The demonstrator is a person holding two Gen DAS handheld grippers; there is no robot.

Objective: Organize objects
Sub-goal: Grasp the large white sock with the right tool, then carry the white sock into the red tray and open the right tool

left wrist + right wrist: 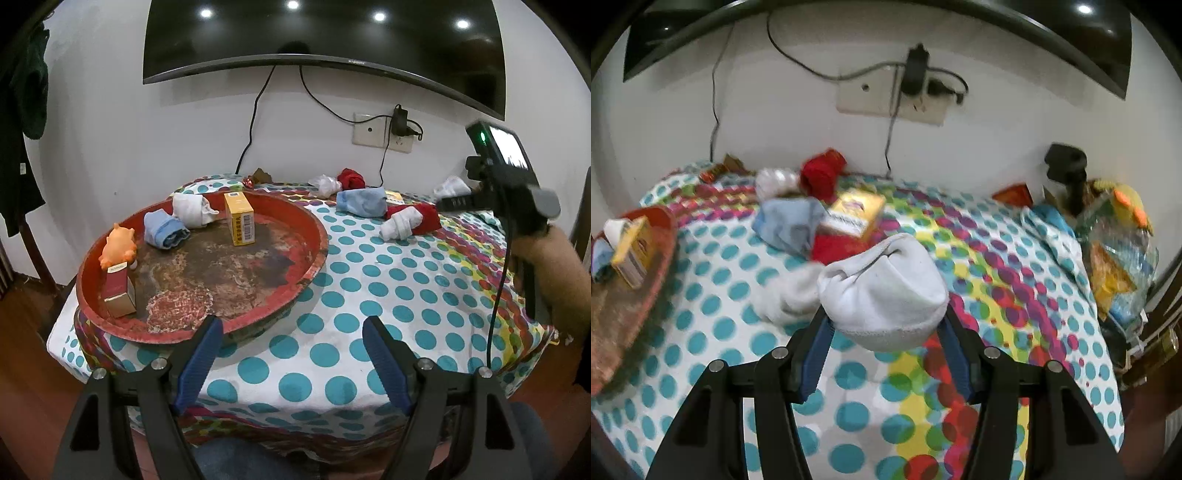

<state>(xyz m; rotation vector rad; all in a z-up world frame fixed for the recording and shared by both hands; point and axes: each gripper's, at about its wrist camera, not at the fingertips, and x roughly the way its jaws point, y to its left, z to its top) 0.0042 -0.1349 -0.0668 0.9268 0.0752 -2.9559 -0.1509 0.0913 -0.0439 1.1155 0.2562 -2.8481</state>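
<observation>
Covering the table: a white cloth with teal polka dots (347, 284) that turn red, yellow and purple toward the far right.
Left wall: dark green clothing (31, 103) hangs at the far left.
Tray: a round red metal tray with a worn, rusty floor (314, 225) sits on the left part of the table, near the left edge.
Tray contents, left to right: a red and tan carton (118, 290) upright at the near left rim; an orange rubber pig toy (118, 245) just behind it; a rolled light blue sock (164, 229); a rolled white sock (192, 208) at the far rim; an upright yellow box with a barcode (240, 219) near the middle.
Far wall: a black flat television (325, 40) hangs above, with cables down to a beige wall socket with a black charger (384, 129).
Loose items, far centre to right: a blue cloth bundle (362, 201), a red sock ball (352, 178), a red and white sock pair (410, 221).
Left gripper (293, 336): low at the near table edge, fingers spread wide with nothing between them, pointed at the tray's near rim.
Right gripper (886, 325): held over the right half of the table, level and aimed at the far wall, fingers clamped on both sides of a white balled sock (886, 291), which is lifted off the cloth.
Behind that sock: a yellow printed carton (857, 216) lying on red fabric.
Far right edge: clear plastic bags of yellow snacks (1115, 258), blurred.
</observation>
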